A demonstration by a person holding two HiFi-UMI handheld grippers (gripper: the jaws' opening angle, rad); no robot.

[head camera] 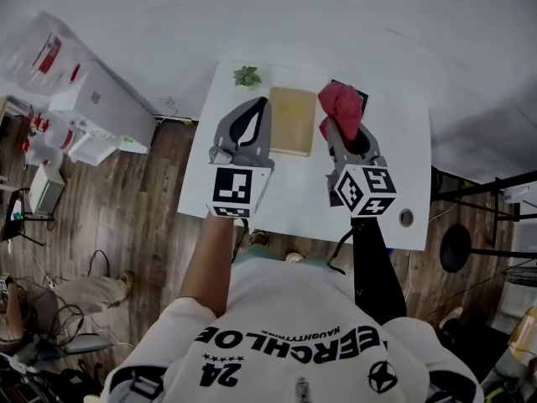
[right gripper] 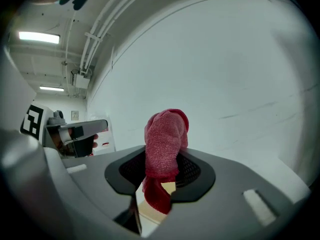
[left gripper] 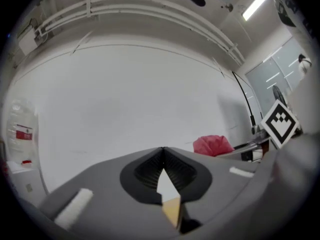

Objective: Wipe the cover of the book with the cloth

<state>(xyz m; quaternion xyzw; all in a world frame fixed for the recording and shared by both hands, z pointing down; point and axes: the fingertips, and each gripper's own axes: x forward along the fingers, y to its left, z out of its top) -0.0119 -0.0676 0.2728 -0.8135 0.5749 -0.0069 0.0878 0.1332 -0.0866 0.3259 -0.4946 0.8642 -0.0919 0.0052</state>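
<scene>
While your right gripper (right gripper: 164, 153) pinches the red cloth (right gripper: 167, 126) between its jaws, bunched so a loose fold hangs below for wiping, your left gripper (left gripper: 162, 149) has its jaws pressed together on nothing. It waits just left of the tan book (head camera: 293, 121), probably to steady it. The book lies flat, cover up, at the middle of the white table (head camera: 403, 149), between both grippers. The cloth looks not yet on the cover. No container sits on the table. The plastic bins (head camera: 38, 53) at upper left are too blurred to tell their contents.
</scene>
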